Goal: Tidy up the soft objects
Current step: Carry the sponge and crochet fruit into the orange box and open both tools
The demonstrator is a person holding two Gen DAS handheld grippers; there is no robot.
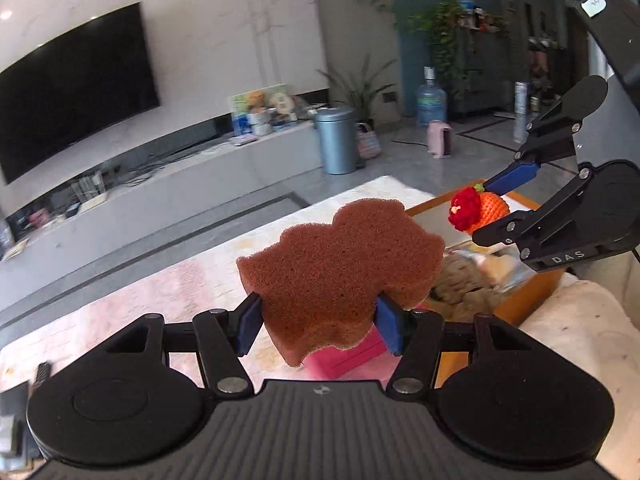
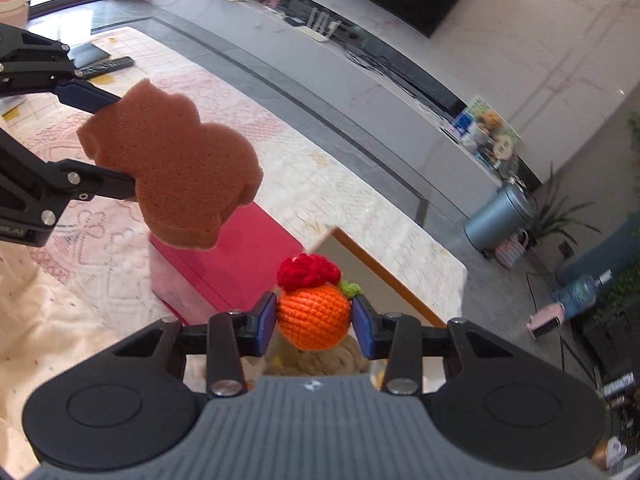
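Above the lace-covered table (image 2: 120, 240), both grippers are holding things up in the air. Left gripper (image 1: 318, 322) is pinching a brown sponge (image 1: 340, 276) across its narrow lower waist, jaws standing fairly wide, pads pressing the foam in a little. Right gripper (image 2: 314, 320) is clamping a crocheted orange ball (image 2: 314, 316) at its middle, red yarn tuft (image 2: 308, 272) on top, jaws about half closed. Both things are looking light and squashy; the sponge is flopping out well past the pads, so it is probably going to wobble, and gripping at the waist seems the steadiest hold. The ball is round and yarn-covered, likely not slippery, though it could roll out if the pads ease off. Below them a pink box (image 2: 240, 256) is sitting just beside a wooden-rimmed box (image 1: 532, 292) already holding soft items. Room around is looking open; the wooden rim and the two grippers near each other are the things to watch.
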